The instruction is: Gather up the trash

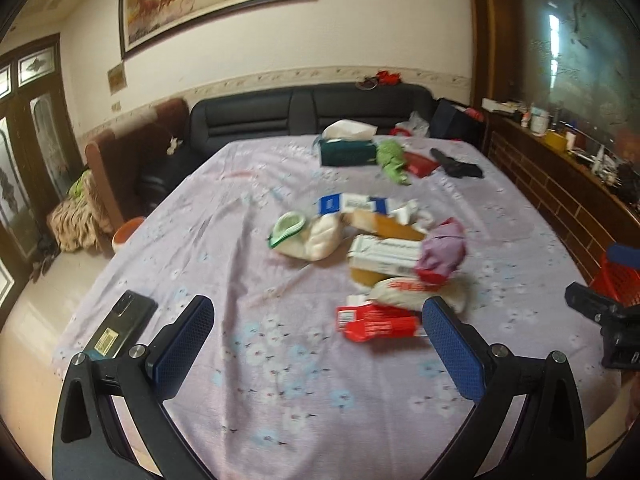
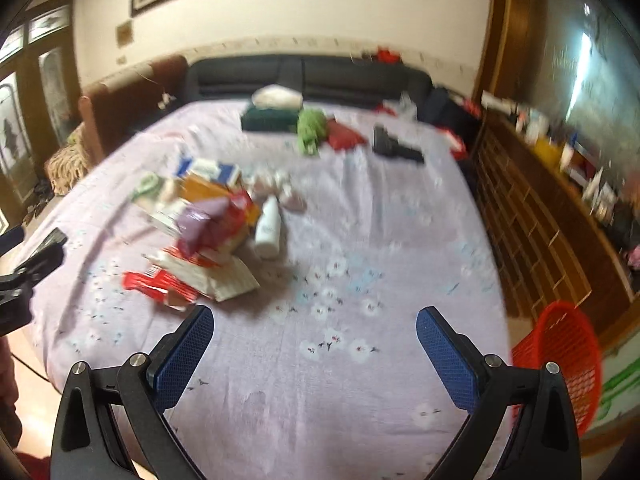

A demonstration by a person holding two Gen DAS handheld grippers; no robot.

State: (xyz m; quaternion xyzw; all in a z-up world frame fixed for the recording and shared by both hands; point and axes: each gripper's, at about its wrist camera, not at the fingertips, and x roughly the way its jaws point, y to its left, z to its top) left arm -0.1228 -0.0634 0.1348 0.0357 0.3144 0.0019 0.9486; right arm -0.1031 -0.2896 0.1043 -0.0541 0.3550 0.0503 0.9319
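Both grippers empty, jaws spread wide: left gripper (image 1: 318, 344) low over the cloth (image 1: 248, 392), right gripper (image 2: 314, 354) likewise, over bare cloth at the near edge. Nothing pinched yet.

Trash heaped mid-bench: red wrapper (image 1: 376, 322) nearest, a white packet (image 1: 416, 290) and purple bag (image 1: 442, 250) on top of it, boxes (image 1: 384, 258) stacked behind, white bottle (image 2: 269, 226) lying at the heap's right side. Red basket (image 2: 560, 364) off the bench's right edge, low, near the right gripper; likely the bin.

Risks, as judged:
- Heap loose and overlapping. Pulling the wrapper from beneath could drag the packet and boxes along, or scatter them.
- Thin wrapper flat on soft cloth: jaws closing low may pinch cloth as well and tug everything.
- Bottle on its side, free to roll if nudged, toward open cloth on the right.
- Both grippers aimed at one heap; left gripper's tip visible at the left edge of the right view, so a clash is possible if both reach in together.
- Phone (image 1: 120, 326) close to the left jaw by the near-left edge: an outward swing could knock it off.
- Tissue box (image 1: 348, 150), green cloth (image 1: 394, 160) and dark tool (image 2: 394, 146) at the far end probably not trash; easy to grab by mistake.

Room: wide bare cloth right of the heap and in front of it, clear path from there to the basket. Left side tighter near the phone. Cabinet (image 2: 532, 216) close along the right edge, beyond the basket.
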